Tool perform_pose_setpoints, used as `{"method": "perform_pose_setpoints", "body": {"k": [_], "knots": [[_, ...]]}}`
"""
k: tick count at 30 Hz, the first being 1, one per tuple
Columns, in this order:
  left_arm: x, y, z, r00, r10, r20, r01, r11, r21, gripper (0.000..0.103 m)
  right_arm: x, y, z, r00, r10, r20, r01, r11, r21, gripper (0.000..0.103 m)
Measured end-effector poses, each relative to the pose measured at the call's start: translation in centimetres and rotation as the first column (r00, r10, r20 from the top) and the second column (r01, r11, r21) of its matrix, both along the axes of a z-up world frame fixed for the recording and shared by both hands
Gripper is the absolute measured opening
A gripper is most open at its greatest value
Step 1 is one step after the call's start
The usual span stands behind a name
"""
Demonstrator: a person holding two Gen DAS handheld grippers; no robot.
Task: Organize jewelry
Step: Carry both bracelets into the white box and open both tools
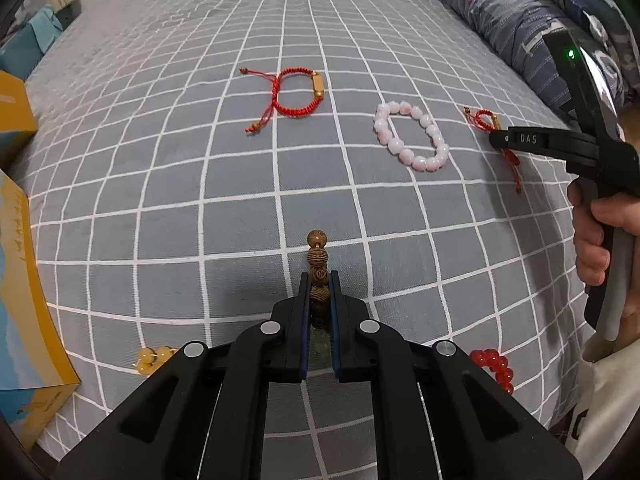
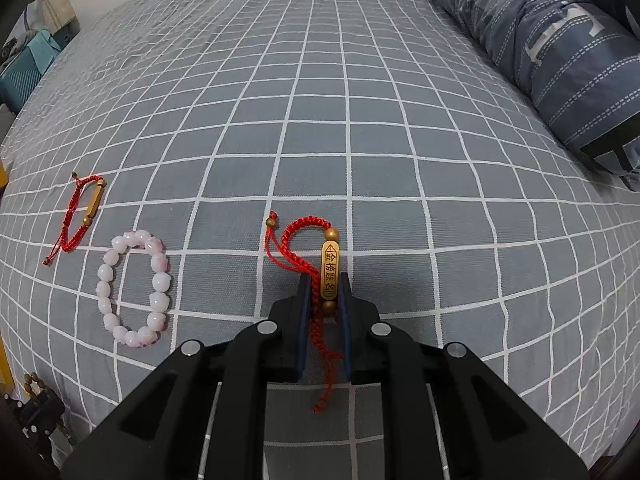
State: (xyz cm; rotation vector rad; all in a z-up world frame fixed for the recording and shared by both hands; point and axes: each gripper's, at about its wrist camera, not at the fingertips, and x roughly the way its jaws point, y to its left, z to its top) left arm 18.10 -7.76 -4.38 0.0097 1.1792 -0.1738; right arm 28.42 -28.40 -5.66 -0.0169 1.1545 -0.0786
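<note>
My left gripper (image 1: 319, 280) is shut on a brown wooden bead bracelet (image 1: 317, 256) that sticks out past its fingertips, above the grey checked bedsheet (image 1: 160, 200). My right gripper (image 2: 324, 284) is closed around a red cord bracelet with a gold bar (image 2: 330, 270); it also shows at the right of the left wrist view (image 1: 484, 118). A second red cord bracelet with a gold bar (image 1: 298, 92) lies far centre, and shows in the right wrist view (image 2: 82, 212). A pink bead bracelet (image 1: 412, 136) lies to its right, seen too in the right wrist view (image 2: 134, 292).
An amber bead bracelet (image 1: 154, 358) and a red bead bracelet (image 1: 496, 368) lie near my left gripper's base. Yellow-and-blue boxes (image 1: 24, 320) stand along the left edge. A rolled blue patterned quilt (image 2: 540, 40) runs along the right side.
</note>
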Motion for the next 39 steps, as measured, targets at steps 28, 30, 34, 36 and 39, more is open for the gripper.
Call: {"method": "perform_pose_setpoints", "body": {"k": [28,30,34,36,39], "knots": [[-3.2,5.6,6.7,0.973,0.117,0.197,-0.123,0.992,0.017,0.007,-3.7,4.3,6.8,0.992,0.020,0.128,-0.017,1.000,-0.018,0.012],[-3.5,6.5,7.3,0.969,0.131,0.208,-0.136,0.991,0.012,0.007,-3.9,4.9,7.3,0.990,0.028,0.135,-0.027,1.000,-0.014,0.012],[-4.3,8.3,8.5,0.960,0.159,0.231,-0.165,0.986,0.009,0.007,-4.4,6.5,8.3,0.987,0.046,0.151,-0.046,0.999,-0.004,0.012],[-4.6,9.2,8.8,0.954,0.175,0.242,-0.183,0.983,0.013,0.007,-4.8,7.6,8.8,0.985,0.061,0.159,-0.062,0.998,0.001,0.012],[-5.0,11.0,9.3,0.948,0.204,0.246,-0.213,0.977,0.011,0.007,-5.1,9.4,9.5,0.982,0.085,0.171,-0.087,0.996,0.007,0.012]]}}
